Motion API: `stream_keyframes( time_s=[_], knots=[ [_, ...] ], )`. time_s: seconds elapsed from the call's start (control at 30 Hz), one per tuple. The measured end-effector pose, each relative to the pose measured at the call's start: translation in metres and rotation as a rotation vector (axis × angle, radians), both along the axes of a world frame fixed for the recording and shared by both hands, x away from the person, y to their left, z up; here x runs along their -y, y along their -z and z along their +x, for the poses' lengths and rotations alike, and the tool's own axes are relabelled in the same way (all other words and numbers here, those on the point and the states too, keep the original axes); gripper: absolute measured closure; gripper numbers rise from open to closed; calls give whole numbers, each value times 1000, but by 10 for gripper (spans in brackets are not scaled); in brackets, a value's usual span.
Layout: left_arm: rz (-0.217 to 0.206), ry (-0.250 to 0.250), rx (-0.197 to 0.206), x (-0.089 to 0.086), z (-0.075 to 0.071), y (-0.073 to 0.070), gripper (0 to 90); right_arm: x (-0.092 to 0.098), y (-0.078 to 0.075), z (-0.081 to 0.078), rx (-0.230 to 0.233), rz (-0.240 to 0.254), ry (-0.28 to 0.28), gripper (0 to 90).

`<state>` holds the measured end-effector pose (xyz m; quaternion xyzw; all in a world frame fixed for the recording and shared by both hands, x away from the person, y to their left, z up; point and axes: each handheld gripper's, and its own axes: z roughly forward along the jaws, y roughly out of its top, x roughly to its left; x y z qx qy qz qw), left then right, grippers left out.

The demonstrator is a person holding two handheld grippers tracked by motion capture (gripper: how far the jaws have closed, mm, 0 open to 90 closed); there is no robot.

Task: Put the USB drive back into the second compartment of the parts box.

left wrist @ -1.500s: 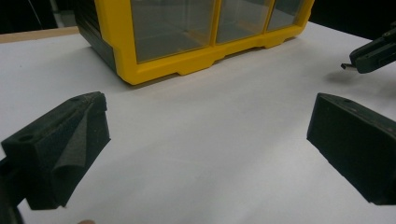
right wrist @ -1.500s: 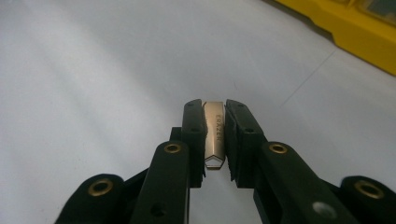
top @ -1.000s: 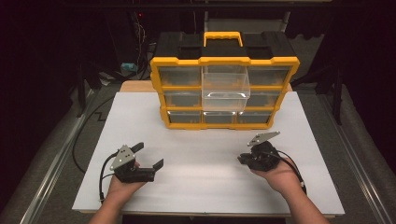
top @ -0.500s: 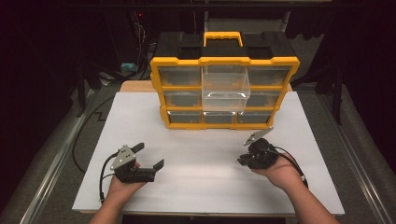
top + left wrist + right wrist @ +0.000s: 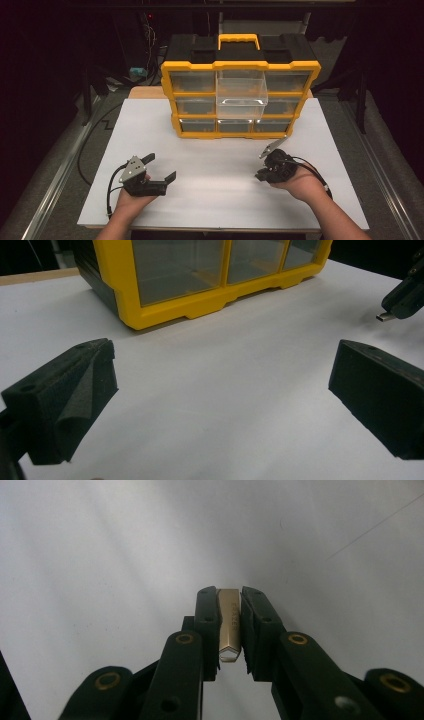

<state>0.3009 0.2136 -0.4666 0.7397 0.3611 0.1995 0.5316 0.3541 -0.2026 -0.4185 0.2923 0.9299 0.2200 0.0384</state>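
Observation:
A yellow-and-black drawer organizer (image 5: 240, 70) stands at the back of the white board (image 5: 220, 165), its clear middle drawer (image 5: 241, 97) pulled out. My left gripper (image 5: 161, 167) rests open at the front left; its foam jaws (image 5: 225, 355) stand wide apart over bare board, facing the organizer (image 5: 165, 305). At the front right, my right gripper (image 5: 259, 175) is shut on a small metal USB stick (image 5: 229, 625), clamped upright between its pads (image 5: 230, 600). The stick's plug end (image 5: 384, 316) pokes out of that gripper in the left gripper view.
The organizer's other drawers are closed. Cables trail from both grippers toward the front edge. Beyond the board's sides lie a dark floor and metal rails (image 5: 55, 180). Bare board lies between the two hands.
The right gripper has rolled a little, its grey top plate tipping to the left. The left gripper has kept still.

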Motion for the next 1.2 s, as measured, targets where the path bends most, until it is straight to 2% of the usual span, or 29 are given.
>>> stream_keyframes(
  time_s=[0.33,0.73,1.2],
  knots=[
    [0,3,2,-1,-1,-1,0,-1,-5,2,-38,-56,-42,801],
    [4,8,2,-1,0,-1,0,-4,-10,5,-83,-84,-79,801],
    [11,19,-4,0,0,0,0,-6,-32,9,-120,-101,-117,801]
  ],
)
